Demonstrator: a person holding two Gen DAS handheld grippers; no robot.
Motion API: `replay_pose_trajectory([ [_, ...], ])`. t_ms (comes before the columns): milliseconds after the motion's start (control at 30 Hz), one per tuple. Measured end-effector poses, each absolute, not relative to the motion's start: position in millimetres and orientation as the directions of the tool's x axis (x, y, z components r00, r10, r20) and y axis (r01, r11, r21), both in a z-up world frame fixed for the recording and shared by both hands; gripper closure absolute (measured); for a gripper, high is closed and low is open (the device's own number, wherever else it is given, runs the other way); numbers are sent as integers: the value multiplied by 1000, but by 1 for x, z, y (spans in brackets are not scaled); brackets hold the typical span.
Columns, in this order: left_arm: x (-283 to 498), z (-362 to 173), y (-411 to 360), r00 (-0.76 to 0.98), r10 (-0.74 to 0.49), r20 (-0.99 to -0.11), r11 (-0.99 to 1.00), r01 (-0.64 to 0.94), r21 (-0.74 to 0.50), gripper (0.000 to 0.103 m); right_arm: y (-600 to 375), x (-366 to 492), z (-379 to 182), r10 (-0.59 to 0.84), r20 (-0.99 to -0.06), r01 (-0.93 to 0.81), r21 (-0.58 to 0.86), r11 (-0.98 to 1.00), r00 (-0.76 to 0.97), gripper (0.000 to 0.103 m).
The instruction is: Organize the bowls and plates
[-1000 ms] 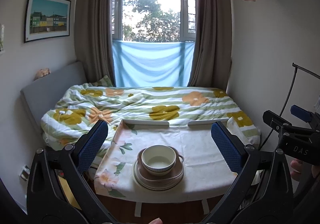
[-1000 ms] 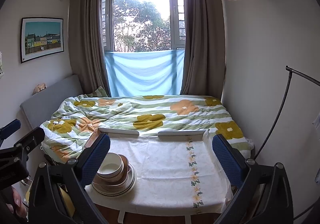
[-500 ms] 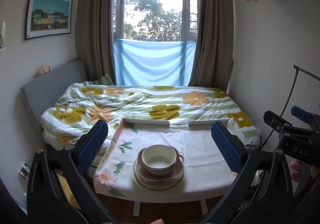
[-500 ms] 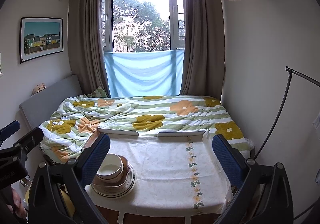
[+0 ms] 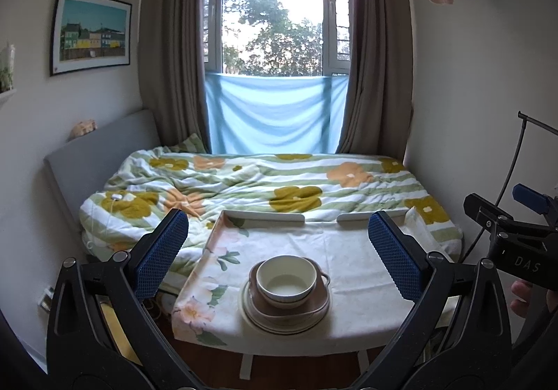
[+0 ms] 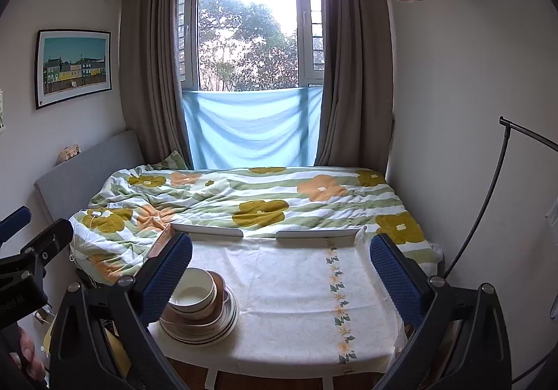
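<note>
- Left wrist view: a framed picture [image 5: 91, 32] hangs on the left wall, above a bed [image 5: 265, 187] with a flowered duvet.
- The left gripper [image 5: 279, 250] is spread wide and holds nothing; its blue pads [image 5: 161, 252] stand either side of the dishes, well short of them.
- Between the pads, near the front edge of the cloth-covered table [image 5: 348, 264], sits a stack: a white bowl [image 5: 286, 280] in a brown dish [image 5: 315, 308] on pale plates [image 5: 254, 318].
- At far right, the other gripper's body shows with a hand [image 5: 530, 299] beneath it.
- Right wrist view: the stack lies at the table's left front corner, the bowl [image 6: 195, 292] partly behind the left pad [image 6: 166, 276].
- The right gripper [image 6: 279, 271] is likewise wide open and empty, over bare cloth.
</note>
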State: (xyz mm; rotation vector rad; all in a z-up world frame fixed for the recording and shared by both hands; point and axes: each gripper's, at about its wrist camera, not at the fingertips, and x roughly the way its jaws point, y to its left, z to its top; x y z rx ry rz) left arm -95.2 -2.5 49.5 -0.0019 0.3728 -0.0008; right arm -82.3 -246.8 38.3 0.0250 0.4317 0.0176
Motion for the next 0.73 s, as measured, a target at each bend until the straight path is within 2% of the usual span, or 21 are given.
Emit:
replay_pose_trajectory([
  [733, -79, 45, 7, 923, 58, -380, 998, -61, 6, 0, -240, -71, 36, 25, -432, -14, 29, 999, 901, 1],
])
